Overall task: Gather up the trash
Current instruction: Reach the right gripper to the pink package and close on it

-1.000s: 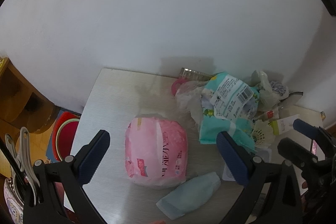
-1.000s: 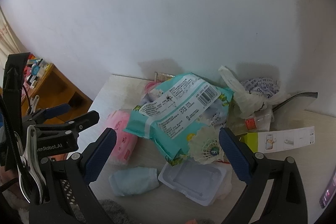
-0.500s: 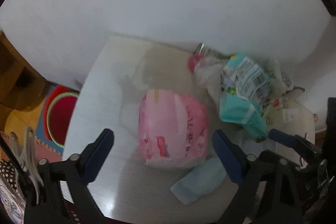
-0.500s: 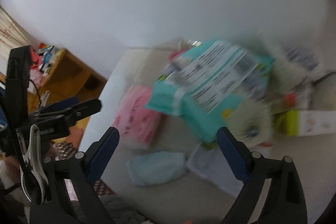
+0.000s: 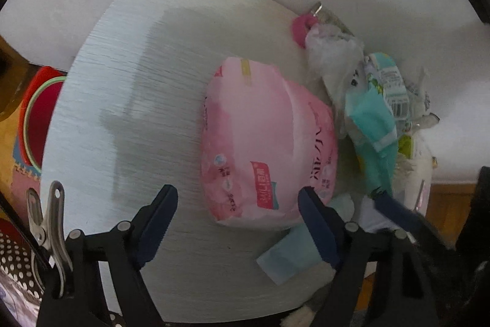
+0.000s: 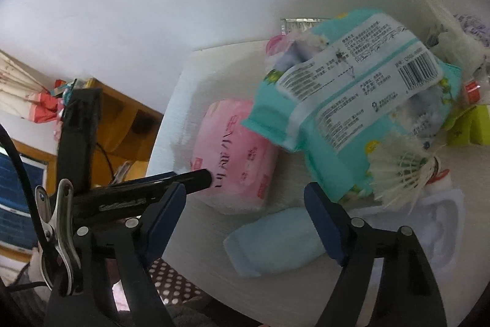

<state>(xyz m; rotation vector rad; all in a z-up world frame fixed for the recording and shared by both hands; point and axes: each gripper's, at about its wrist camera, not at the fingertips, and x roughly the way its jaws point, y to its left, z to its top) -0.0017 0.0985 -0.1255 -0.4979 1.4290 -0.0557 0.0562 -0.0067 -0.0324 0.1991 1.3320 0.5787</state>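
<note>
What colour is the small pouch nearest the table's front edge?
Light blue pouch; right wrist view shows it best.

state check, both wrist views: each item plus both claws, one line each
left claw: open, jaws just closing, astride pink pack's near end, not gripping
right claw: open, jaws just closing, over blue pouch
pink pack: sealed, lying flat
teal pack: torn open, leaning on pile
blue pouch: flat on table
shuttlecock: on its side
</note>
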